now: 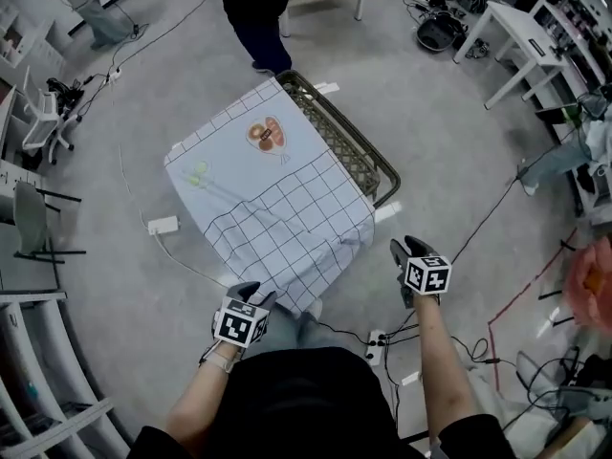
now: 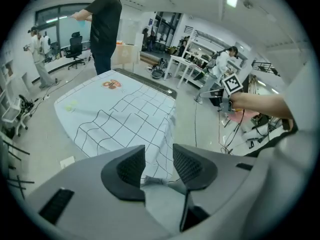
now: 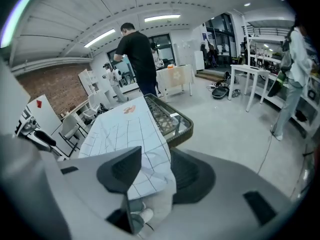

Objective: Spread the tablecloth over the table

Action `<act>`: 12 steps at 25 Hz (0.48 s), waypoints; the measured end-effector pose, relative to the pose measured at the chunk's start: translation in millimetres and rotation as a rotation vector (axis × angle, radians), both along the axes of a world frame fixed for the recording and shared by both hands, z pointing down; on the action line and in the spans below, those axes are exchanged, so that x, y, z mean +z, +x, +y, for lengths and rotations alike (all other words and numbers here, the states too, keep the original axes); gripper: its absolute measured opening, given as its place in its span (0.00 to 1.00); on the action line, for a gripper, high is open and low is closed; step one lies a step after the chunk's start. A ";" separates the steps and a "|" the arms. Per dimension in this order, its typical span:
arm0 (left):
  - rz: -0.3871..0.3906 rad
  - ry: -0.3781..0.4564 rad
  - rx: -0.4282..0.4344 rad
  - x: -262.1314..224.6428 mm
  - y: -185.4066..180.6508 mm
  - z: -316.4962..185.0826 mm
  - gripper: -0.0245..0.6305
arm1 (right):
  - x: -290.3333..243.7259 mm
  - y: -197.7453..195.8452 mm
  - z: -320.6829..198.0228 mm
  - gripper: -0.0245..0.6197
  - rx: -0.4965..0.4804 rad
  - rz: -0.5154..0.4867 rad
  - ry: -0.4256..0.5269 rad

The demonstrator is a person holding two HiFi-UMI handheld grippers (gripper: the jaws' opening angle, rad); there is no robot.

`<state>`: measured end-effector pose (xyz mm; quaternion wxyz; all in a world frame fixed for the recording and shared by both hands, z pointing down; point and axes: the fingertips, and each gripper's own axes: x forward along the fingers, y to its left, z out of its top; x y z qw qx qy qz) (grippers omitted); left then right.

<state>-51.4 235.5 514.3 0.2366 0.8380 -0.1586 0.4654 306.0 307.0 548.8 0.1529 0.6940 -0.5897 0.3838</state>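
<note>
Tablecloth point(image 1: 273, 194), pale with a dark grid, lies over the table point(image 1: 349, 146) at frame centre, skewed toward the left. A strip of woven top and the rim stay bare along the table's right side. The cloth's near corner hangs off the lower end.

Left claw point(image 2: 159, 151), lower left: jaws narrowly apart, hanging corner seen in the gap, contact not determinable.

Right claw point(image 3: 156, 156), lower right: jaws wide, apart from the cloth's edge.
</note>
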 end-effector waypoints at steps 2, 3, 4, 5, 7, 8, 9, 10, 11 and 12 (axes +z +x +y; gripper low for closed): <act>0.021 0.000 -0.052 -3.8 -9.4 -14.6 0.31 | -5.7 -2.3 -30.3 0.31 -0.023 0.003 0.003; 0.029 0.000 -0.074 -5.0 -13.5 -22.1 0.31 | -8.3 -3.5 -45.9 0.31 -0.036 0.004 0.002; 0.034 0.003 -0.092 -5.8 -16.9 -30.1 0.31 | -10.6 -4.9 -61.3 0.31 -0.051 0.006 0.000; 0.037 0.006 -0.107 -6.7 -20.0 -38.4 0.31 | -12.1 -6.7 -76.1 0.30 -0.067 0.009 -0.004; 0.046 0.014 -0.138 -8.1 -25.5 -57.2 0.31 | -12.5 -11.5 -103.9 0.31 -0.103 0.018 -0.018; 0.053 0.016 -0.157 -8.2 -27.9 -68.1 0.31 | -11.7 -13.8 -118.0 0.31 -0.118 0.023 -0.026; 0.062 0.015 -0.178 -8.1 -29.7 -79.2 0.31 | -10.6 -15.6 -132.5 0.31 -0.130 0.029 -0.033; 0.073 0.014 -0.199 -8.0 -30.8 -89.7 0.31 | -9.5 -16.7 -147.0 0.31 -0.142 0.037 -0.041; 0.084 0.011 -0.219 -7.8 -31.5 -98.7 0.31 | -8.5 -16.8 -161.0 0.31 -0.154 0.050 -0.049; 0.093 0.007 -0.235 -7.0 -31.8 -106.0 0.31 | -8.0 -15.6 -174.1 0.31 -0.164 0.069 -0.056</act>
